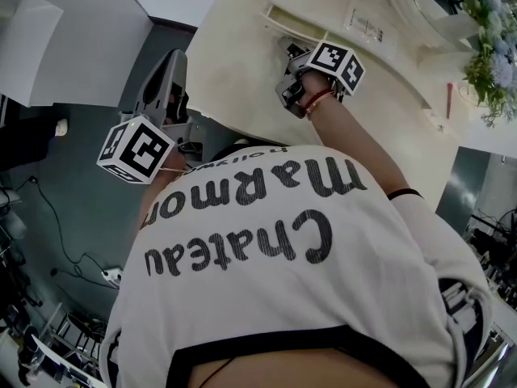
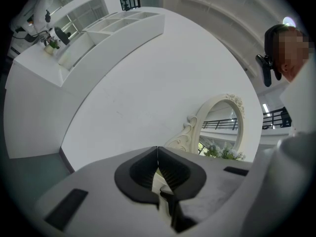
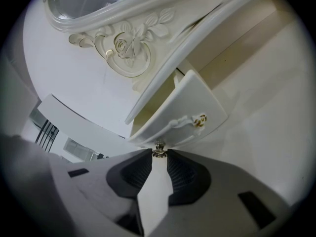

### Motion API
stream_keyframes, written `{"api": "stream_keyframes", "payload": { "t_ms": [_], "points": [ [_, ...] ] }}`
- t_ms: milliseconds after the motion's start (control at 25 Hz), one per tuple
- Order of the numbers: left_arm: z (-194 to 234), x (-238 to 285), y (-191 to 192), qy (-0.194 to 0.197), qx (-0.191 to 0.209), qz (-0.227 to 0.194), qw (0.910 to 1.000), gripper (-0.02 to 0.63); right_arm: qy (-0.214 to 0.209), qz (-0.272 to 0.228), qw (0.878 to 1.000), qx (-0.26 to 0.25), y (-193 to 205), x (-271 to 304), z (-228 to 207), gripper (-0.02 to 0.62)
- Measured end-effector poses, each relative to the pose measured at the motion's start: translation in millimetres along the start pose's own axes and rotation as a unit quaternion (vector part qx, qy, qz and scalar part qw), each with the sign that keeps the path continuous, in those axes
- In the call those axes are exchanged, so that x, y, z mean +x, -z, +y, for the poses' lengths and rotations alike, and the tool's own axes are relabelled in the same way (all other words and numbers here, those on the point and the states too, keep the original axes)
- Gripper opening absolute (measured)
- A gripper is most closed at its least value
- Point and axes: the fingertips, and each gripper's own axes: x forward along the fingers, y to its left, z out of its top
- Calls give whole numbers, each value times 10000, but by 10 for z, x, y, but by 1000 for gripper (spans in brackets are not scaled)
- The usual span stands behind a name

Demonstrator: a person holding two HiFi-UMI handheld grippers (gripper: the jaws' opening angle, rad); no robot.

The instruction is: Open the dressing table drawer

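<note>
Between the jaws of the right gripper [image 3: 159, 155] sat the small metal knob [image 3: 159, 149] of the drawer [image 3: 190, 107], and the jaw tips were clamped on it from either side. That drawer, cream with a gilt scroll on its front, stood partly out of the dressing table [image 1: 242, 63], at the table's far side just below the top, with a pale strip of its inner wall showing. By my judgement the pull itself was the step in hand and not yet finished. The next move called for a straight draw along the drawer's own line, with the grip held firm (so small a knob could slip out of the pads). The left gripper [image 2: 157, 151] hung off the table's left edge with its jaws pressed together on nothing.

Above the drawer a carved rose [image 3: 123, 46] trimmed the frame of an oval mirror [image 2: 222, 127]. The tabletop was bare near the gripper, and flowers [image 1: 493, 63] stood at its far right. Left of the table lay a dark floor [image 1: 73, 184] crossed by a cable [image 1: 56, 225].
</note>
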Motion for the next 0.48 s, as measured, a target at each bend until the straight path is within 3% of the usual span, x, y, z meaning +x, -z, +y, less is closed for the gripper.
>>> {"api": "stream_keyframes", "payload": {
  "t_ms": [480],
  "points": [
    [-27,-24,-5,10,5,-2,10000,24,-56,-1,10000,-48,81,-16,43,107]
  ]
}}
